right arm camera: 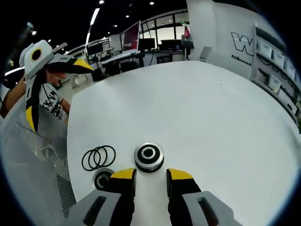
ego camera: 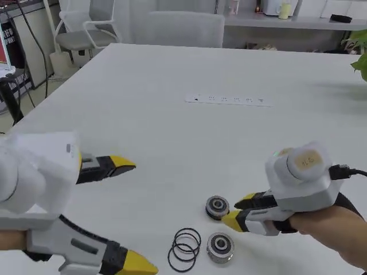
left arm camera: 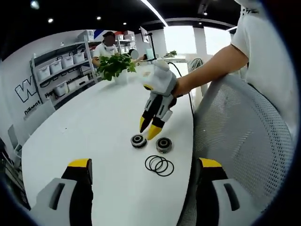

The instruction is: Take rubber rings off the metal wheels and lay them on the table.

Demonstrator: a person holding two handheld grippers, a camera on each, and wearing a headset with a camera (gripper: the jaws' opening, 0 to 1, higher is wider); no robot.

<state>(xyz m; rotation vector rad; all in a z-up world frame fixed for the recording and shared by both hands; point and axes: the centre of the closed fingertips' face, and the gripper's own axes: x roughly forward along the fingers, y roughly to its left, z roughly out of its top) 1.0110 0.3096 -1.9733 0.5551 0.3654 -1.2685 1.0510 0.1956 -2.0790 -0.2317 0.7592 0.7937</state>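
Observation:
Two metal wheels (ego camera: pixel 217 207) (ego camera: pixel 220 246) lie flat near the white table's (ego camera: pixel 172 114) front edge. Three black rubber rings (ego camera: pixel 184 249) lie overlapped on the table just left of the nearer wheel. My right gripper (ego camera: pixel 238 211) is open by a narrow gap with nothing between its jaws. In the right gripper view its tips (right arm camera: pixel 151 175) sit just short of the farther wheel (right arm camera: pixel 149 157), with the other wheel (right arm camera: pixel 102 179) and the rings (right arm camera: pixel 98 157) to the left. My left gripper (ego camera: pixel 132 215) is wide open and holds nothing, left of the rings (left arm camera: pixel 159 165).
A white power strip (ego camera: pixel 228 100) lies across the table's middle. A potted plant (left arm camera: pixel 115 66) stands at the table's far right end. Chairs (ego camera: pixel 183 28) stand beyond the far edge, and a mesh chair back (left arm camera: pixel 244 136) is beside the person's body.

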